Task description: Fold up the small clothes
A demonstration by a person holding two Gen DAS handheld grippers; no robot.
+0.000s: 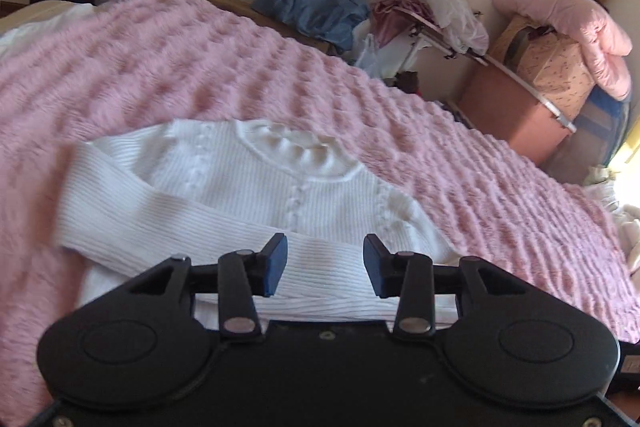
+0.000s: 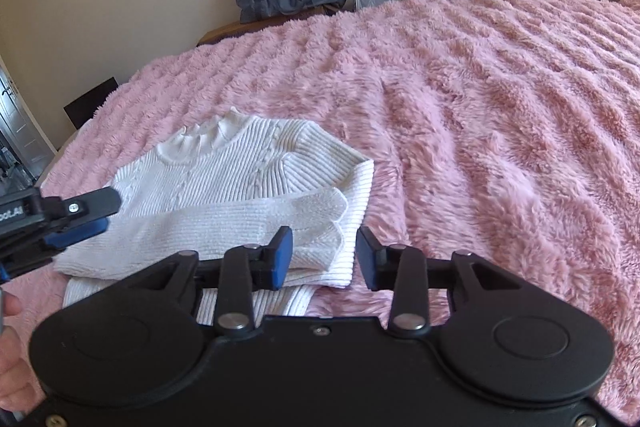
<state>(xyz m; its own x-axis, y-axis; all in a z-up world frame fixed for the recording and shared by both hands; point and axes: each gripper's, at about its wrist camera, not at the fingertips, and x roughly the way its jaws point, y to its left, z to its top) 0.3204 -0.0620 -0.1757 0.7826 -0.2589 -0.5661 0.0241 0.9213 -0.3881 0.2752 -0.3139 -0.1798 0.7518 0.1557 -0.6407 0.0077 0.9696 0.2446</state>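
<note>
The white ribbed sweater (image 2: 240, 187) lies flat on the pink fleece blanket (image 2: 480, 107) that covers the bed. In the right wrist view it occupies the 9 o'clock sector of the blanket. One sleeve (image 2: 256, 223) is folded across the body; its cuff ends near the sweater's 3 o'clock edge.

The right gripper (image 2: 324, 257) hovers at the 6 o'clock side of the garment. Its jaws stand partly open, with the cuff and the side edge showing between them; the pads do not press on the fabric. The left gripper (image 1: 325, 265) is also partly open and holds nothing. It sits over the folded sleeve at the 6 o'clock hem in its own view.

Judged state: the sleeves are folded in; the body fold is not yet made.

Failure risks:
- A grasp that catches only the top sleeve layer lifts the sleeve away and undoes the fold.
- The ribbed knit stretches. Uneven pull between the two grippers skews the fold line.
- The deep fleece pile can be pinched together with the hem, so the blanket rises with the garment.
- A shallow pinch at the edge may slip off during the lift.
</note>
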